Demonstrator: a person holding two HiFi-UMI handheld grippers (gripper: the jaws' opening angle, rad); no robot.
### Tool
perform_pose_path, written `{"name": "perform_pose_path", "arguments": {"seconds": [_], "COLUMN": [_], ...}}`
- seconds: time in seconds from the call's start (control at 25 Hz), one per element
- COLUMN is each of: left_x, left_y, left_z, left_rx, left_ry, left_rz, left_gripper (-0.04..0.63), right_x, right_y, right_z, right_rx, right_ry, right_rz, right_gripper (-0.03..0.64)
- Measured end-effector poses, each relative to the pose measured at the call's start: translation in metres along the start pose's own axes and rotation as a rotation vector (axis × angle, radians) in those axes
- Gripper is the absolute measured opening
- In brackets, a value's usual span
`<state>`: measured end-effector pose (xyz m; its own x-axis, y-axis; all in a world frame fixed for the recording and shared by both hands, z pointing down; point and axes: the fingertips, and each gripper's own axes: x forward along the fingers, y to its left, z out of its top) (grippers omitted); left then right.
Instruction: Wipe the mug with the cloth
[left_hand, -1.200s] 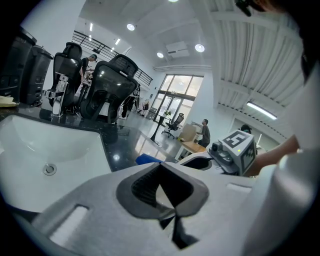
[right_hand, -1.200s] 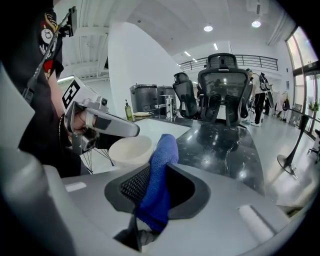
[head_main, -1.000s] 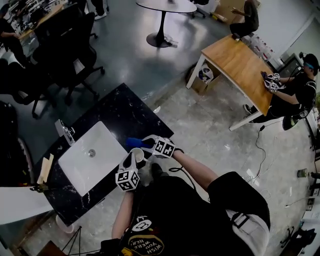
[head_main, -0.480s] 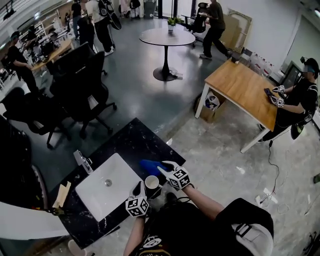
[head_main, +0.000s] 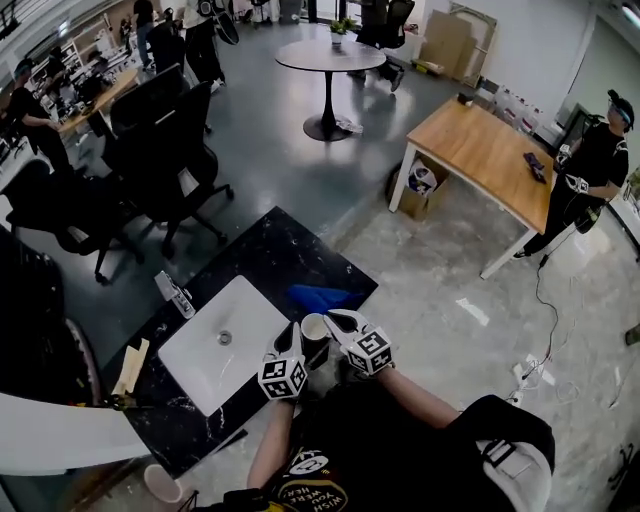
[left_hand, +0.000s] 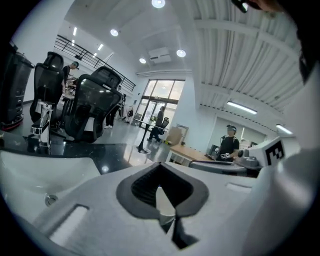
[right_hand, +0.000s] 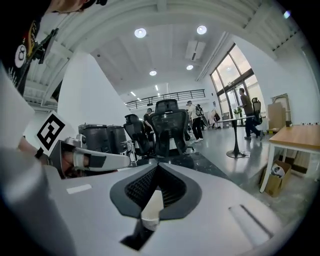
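Note:
A white mug (head_main: 314, 326) stands near the front edge of the black marble counter (head_main: 255, 250), right of the white sink (head_main: 215, 350). Just beyond it a blue cloth (head_main: 322, 297) lies crumpled on the counter, with nothing holding it. My left gripper (head_main: 294, 338) rests at the mug's left side and my right gripper (head_main: 336, 322) at its right side. Both have their jaws together and nothing clamped. In the left gripper view a sliver of the mug (left_hand: 164, 202) shows through the gap in the shut jaws. The right gripper view shows the mug (right_hand: 151, 207) the same way.
A faucet (head_main: 172, 292) stands at the sink's far left and a wooden stick (head_main: 130, 368) lies at the counter's left end. Black office chairs (head_main: 150, 150) stand behind the counter. A wooden table (head_main: 490, 150) and people are farther off on the right.
My right gripper was at the blue cloth and has drawn back from it, leaving the cloth lying free. My left gripper has come off the mug's rim and now sits beside it.

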<state>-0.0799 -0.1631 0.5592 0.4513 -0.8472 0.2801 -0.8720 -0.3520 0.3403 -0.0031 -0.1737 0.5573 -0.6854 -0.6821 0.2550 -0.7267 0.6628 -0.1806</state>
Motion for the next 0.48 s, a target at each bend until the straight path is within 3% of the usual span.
{"name": "perform_pose_path", "arguments": {"seconds": [0.24, 0.48], "left_x": [-0.018, -0.032], "left_y": [-0.014, -0.001], "left_z": [-0.01, -0.021], "left_rx": [0.053, 0.053], "left_ry": [0.016, 0.058], "left_rz": [-0.073, -0.066], "left_gripper": [0.003, 0.004], "right_x": [-0.011, -0.019], "right_y": [0.027, 0.033], "right_z": [-0.006, -0.013], "right_rx": [-0.012, 0.015], "right_ry": [-0.026, -0.036], "right_rz": [-0.037, -0.078], "right_gripper": [0.002, 0.002]}}
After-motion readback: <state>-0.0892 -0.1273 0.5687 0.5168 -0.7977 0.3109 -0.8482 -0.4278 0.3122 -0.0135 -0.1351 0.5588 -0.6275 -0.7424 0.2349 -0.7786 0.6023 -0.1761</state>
